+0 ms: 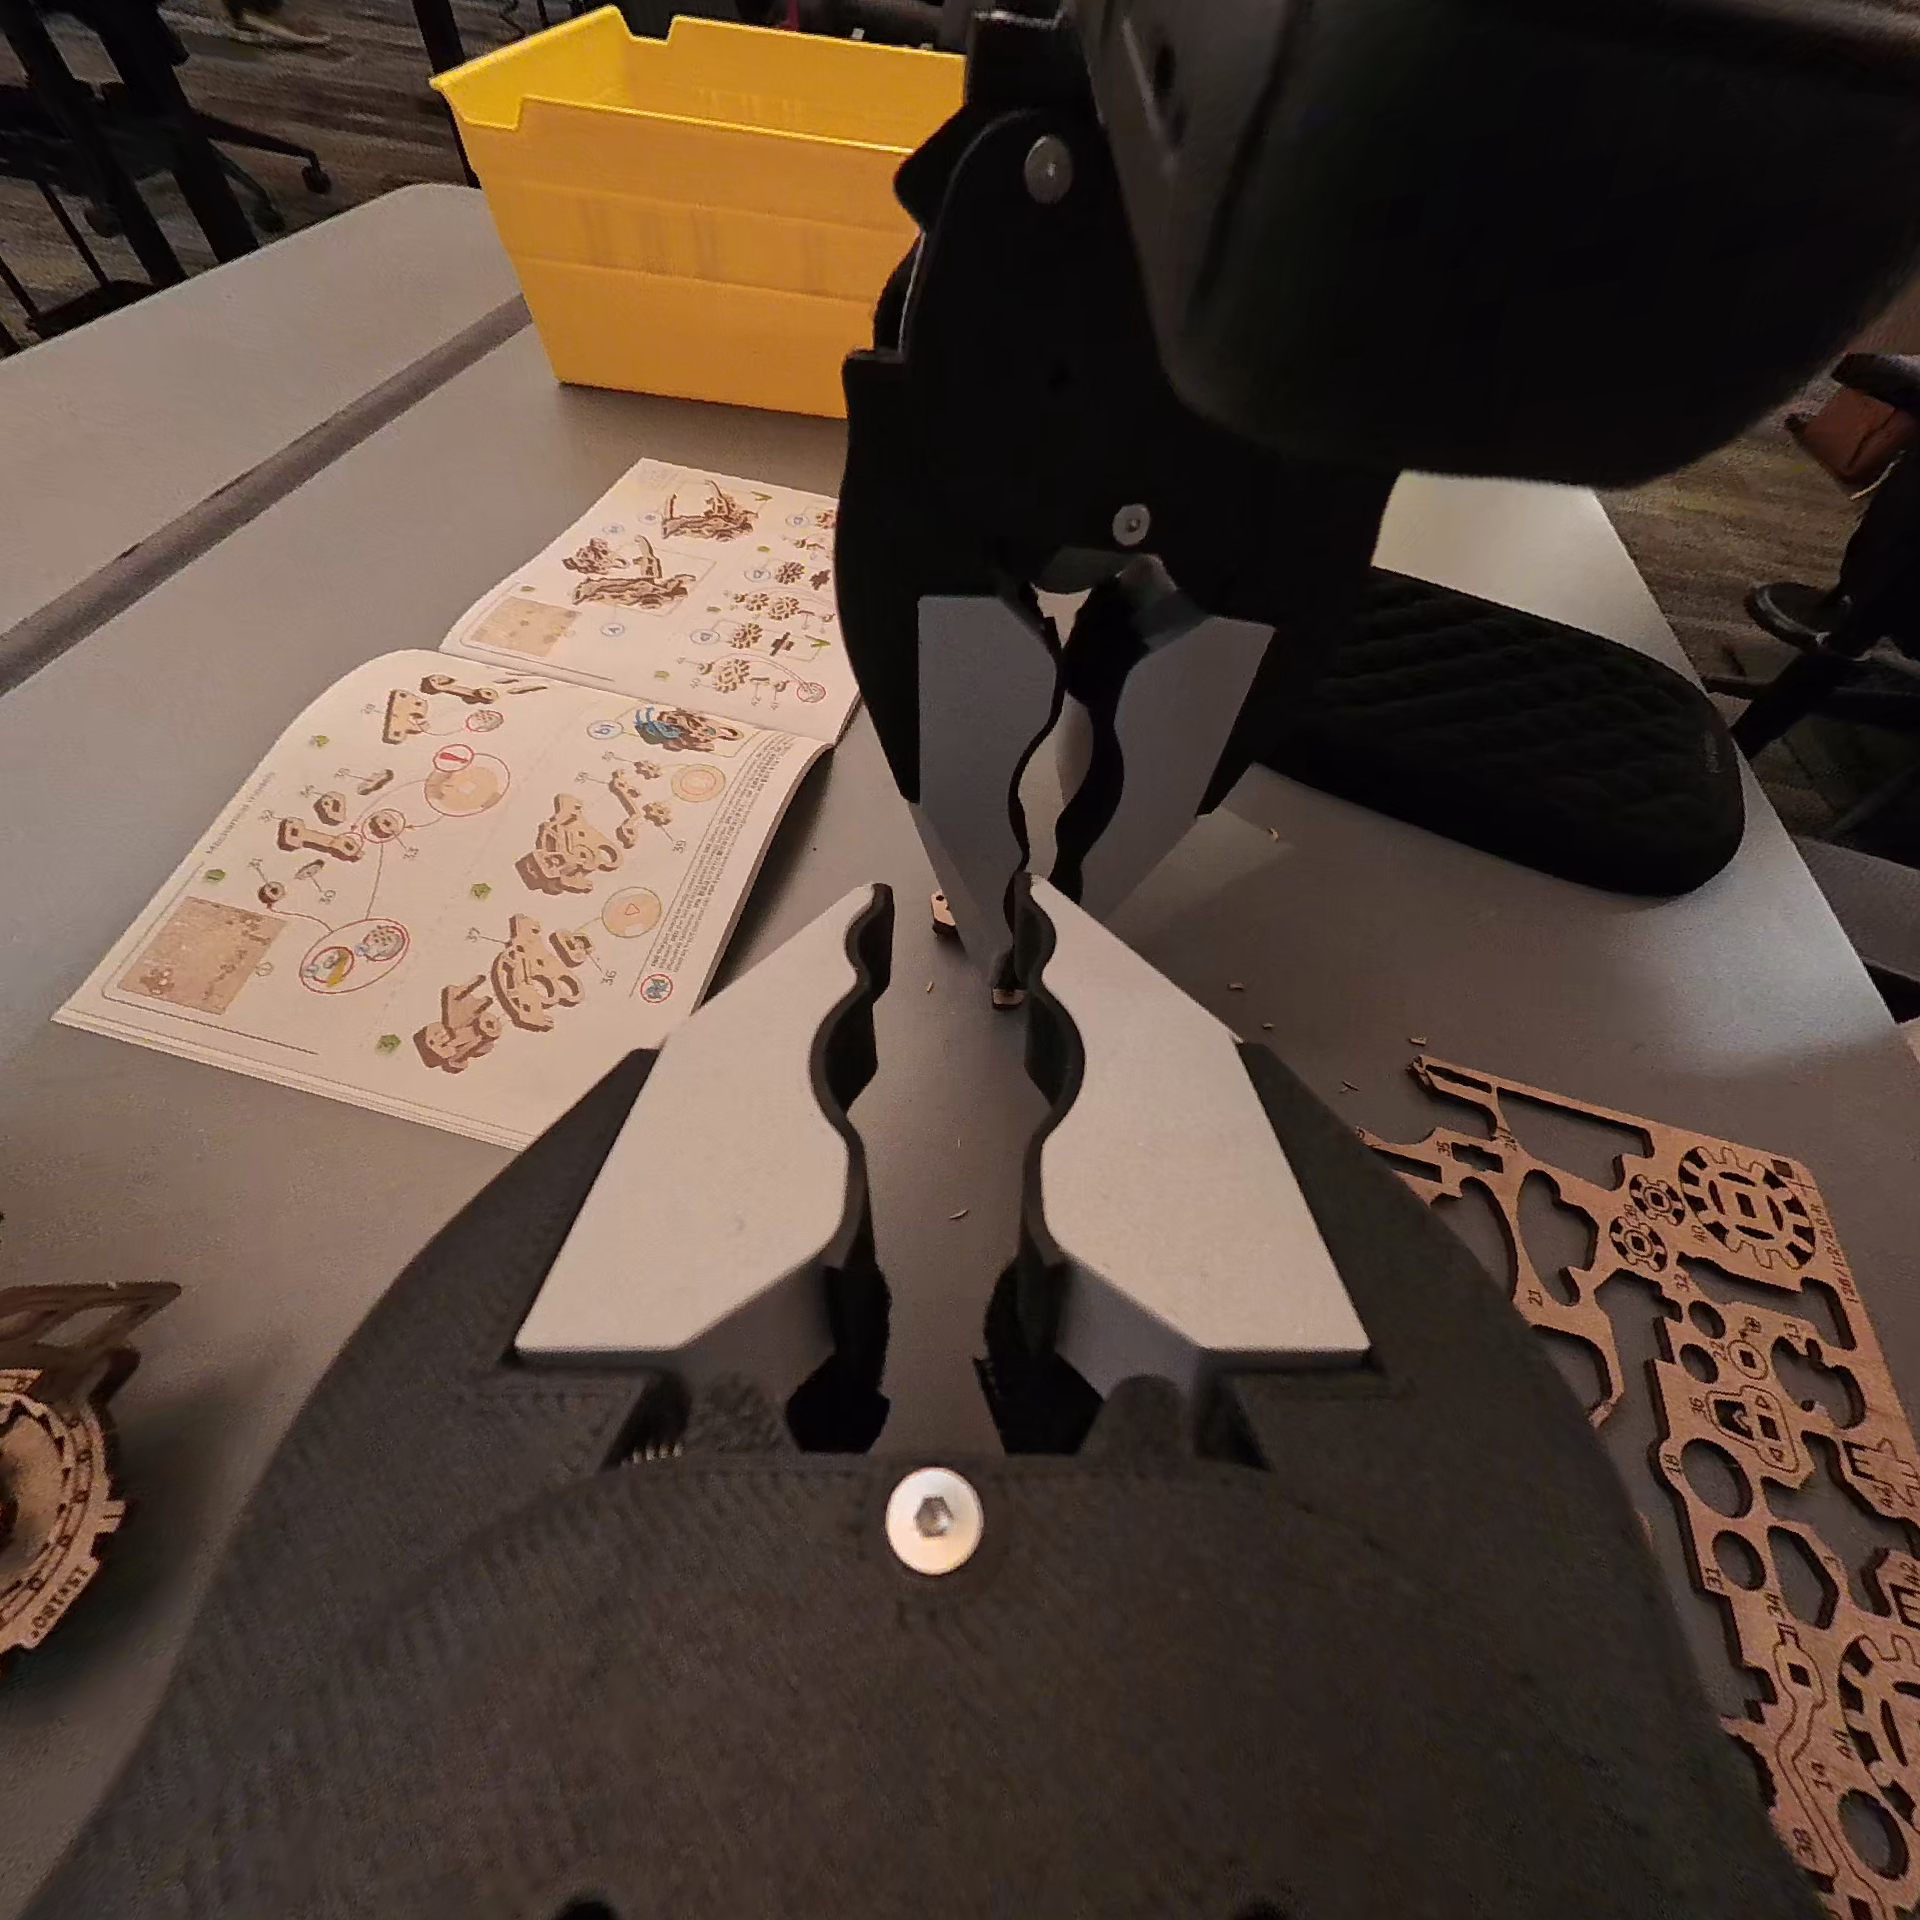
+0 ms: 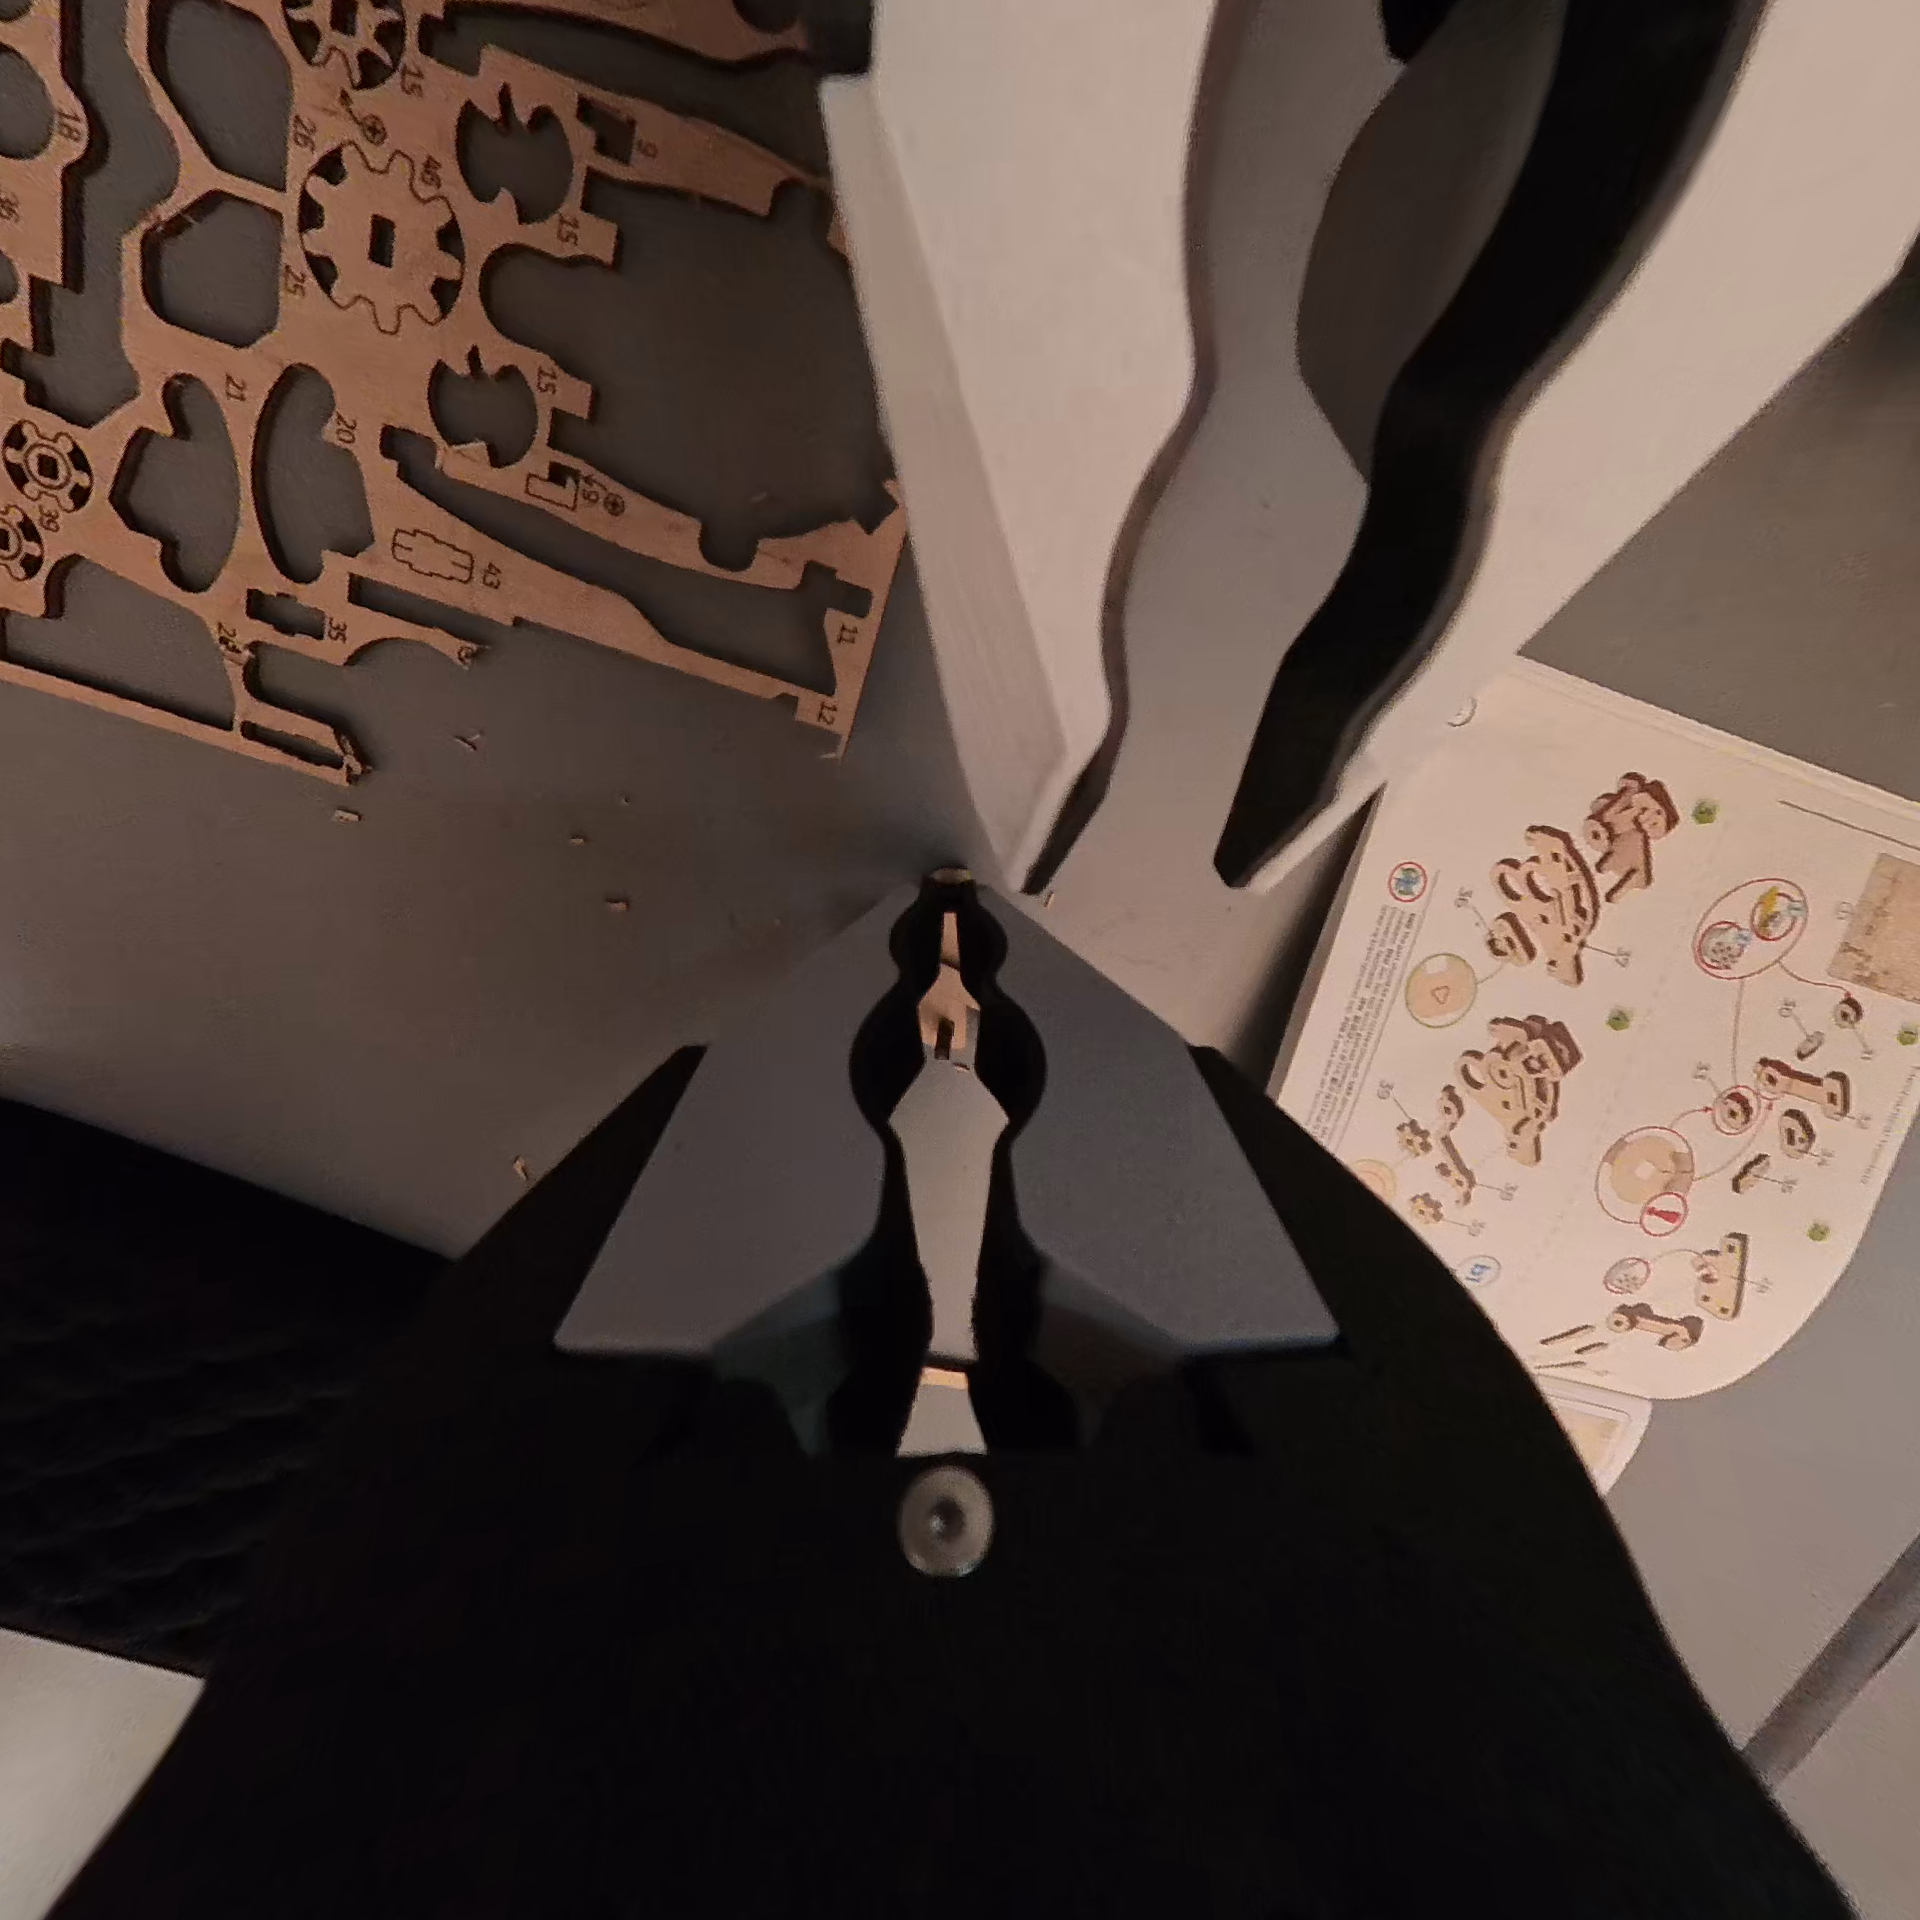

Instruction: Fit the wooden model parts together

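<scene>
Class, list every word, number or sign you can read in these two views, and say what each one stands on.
I name what bears writing but do not copy the writing out.
Wooden parts sheet: engraved part numbers beside the cut-outs.
Instruction booklet: printed step numbers and symbols; the fine print is too small to read.
Wooden gear piece: rim markings, too blurred to read.
Yellow bin: none seen.

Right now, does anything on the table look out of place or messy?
Yes, slightly. Small wood splinters lie scattered on the grey table below the punched-out wooden sheet. The instruction booklet does not lie flat; its pages bulge. Nothing looks broken.
</scene>
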